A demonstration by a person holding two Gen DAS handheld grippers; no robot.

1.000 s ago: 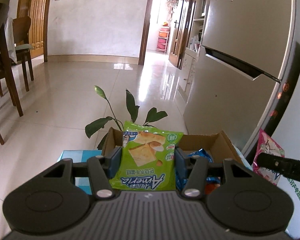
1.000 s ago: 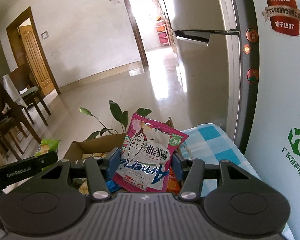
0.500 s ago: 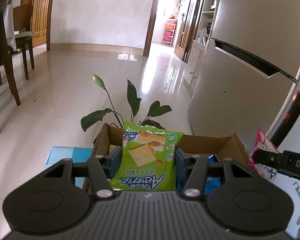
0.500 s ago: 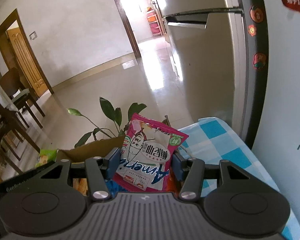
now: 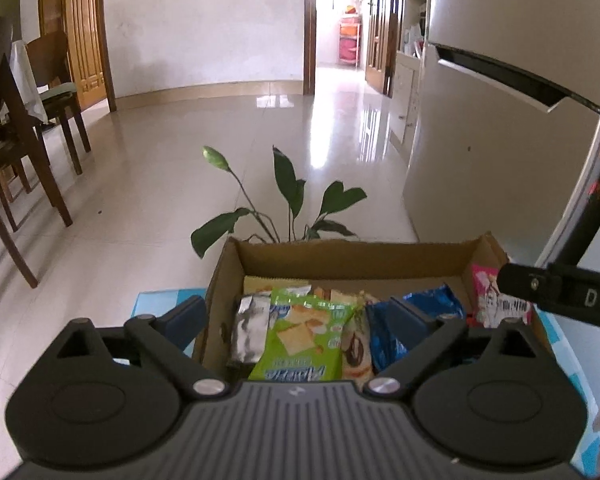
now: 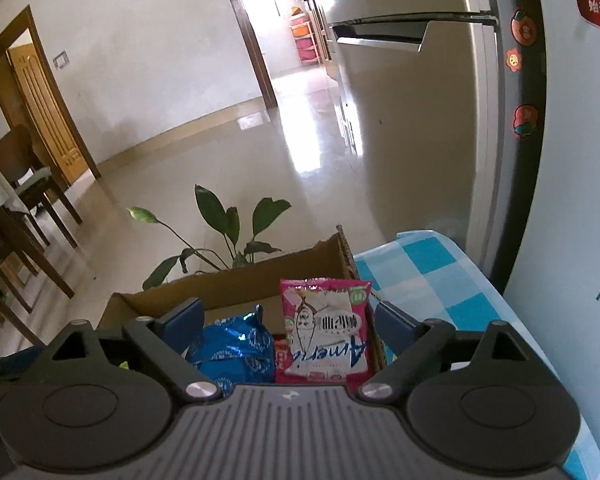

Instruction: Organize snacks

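Observation:
A cardboard box [image 5: 340, 254] holds several snack packs. In the left wrist view my left gripper [image 5: 300, 314] hangs over the box with its jaws opening wide. The green cracker packet [image 5: 300, 340] lies loose between them among the other packs, touching neither finger. In the right wrist view my right gripper [image 6: 288, 316] is over the box's right end [image 6: 340, 256], its jaws opening too. The pink snack packet [image 6: 326, 332] stands free between the fingers, beside a blue bag [image 6: 232, 348]. The right gripper's finger [image 5: 560, 290] shows at the left view's right edge, by the pink packet [image 5: 488, 296].
The box sits on a table with a blue-and-white checked cloth [image 6: 432, 280]. A leafy plant [image 5: 284, 204] rises just behind the box. A fridge [image 5: 500, 140] stands close on the right. Wooden chairs [image 5: 24, 140] stand at the far left on the tiled floor.
Both grippers went from shut on their packets to wide apart. The green and pink packets dropped down into the box. Both grippers moved closer over the box.

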